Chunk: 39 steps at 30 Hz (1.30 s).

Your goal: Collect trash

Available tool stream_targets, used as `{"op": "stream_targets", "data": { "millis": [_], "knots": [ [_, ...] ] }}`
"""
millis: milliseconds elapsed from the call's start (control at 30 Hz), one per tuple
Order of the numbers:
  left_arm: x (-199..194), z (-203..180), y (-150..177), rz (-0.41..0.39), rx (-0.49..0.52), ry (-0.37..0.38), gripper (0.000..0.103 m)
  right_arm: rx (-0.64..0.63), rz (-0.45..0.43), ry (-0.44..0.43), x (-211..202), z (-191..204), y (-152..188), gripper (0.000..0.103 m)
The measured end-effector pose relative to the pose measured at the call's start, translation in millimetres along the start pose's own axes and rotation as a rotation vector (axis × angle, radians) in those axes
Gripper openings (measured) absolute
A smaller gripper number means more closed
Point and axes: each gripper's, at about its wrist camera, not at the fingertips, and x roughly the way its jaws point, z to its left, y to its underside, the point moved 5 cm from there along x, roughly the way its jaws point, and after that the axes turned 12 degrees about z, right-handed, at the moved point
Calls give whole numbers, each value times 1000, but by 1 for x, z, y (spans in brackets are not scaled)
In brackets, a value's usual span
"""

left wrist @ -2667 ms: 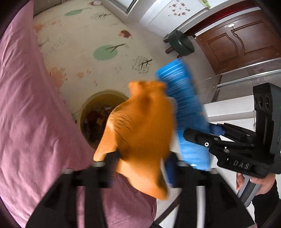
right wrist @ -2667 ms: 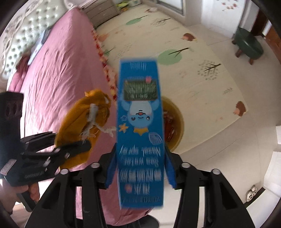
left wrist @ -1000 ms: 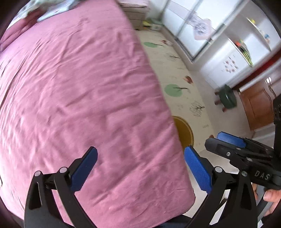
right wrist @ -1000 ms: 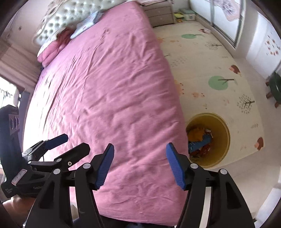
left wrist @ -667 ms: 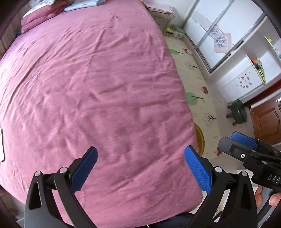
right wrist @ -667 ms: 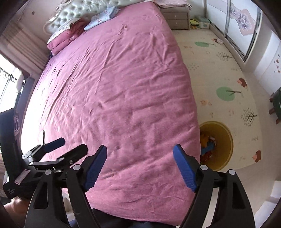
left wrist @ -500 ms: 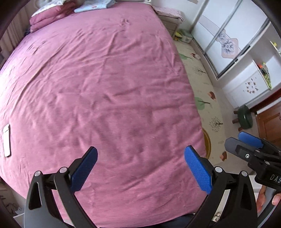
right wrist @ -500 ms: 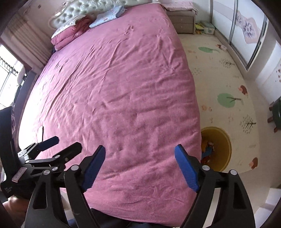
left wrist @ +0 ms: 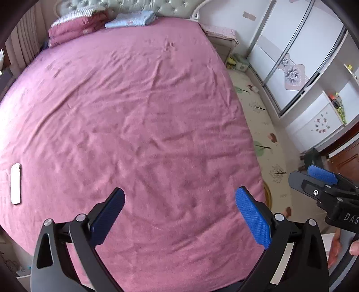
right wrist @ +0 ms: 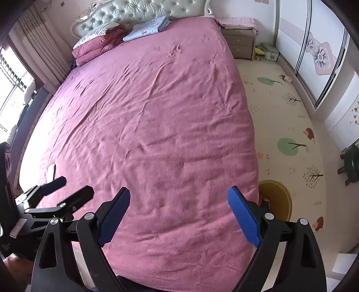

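Over the pink bed [right wrist: 157, 123], both grippers' fingers [left wrist: 252, 216] [right wrist: 243, 216] wide apart, empty — white phone [left wrist: 15, 183] far left, yellow bin [right wrist: 277, 200] beside bed.

We are in a home bedroom: a wide bed [right wrist: 157, 125] in pink sheets with a tufted headboard [right wrist: 143, 11], folded bedding [right wrist: 98, 45], a nightstand [right wrist: 240, 42], a wardrobe [right wrist: 314, 49], a children's play mat [right wrist: 287, 125]

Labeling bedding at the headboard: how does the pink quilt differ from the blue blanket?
The pink quilt is a bulky, puffy mound; the blue blanket is a thin, flat fold. The quilt lies nearer the window side, the blanket nearer the nightstand side. Both are folded and rest on the bed by the headboard.
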Motion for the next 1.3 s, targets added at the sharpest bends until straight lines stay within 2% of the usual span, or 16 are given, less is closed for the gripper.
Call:
{"op": "stream_targets", "data": {
  "millis": [100,600,1300],
  "knots": [
    [-6,4,-4,-26,-5,-36,99,-6,-4,2,0,4,-2,86],
    [-26,30,-26,-93,-36,-68,99,-25,-19,12,-2,16,-7,86],
    [-32,35,-35,-130,-54,-76,99,-42,-5,9,2,21,-9,86]
  ]
}}
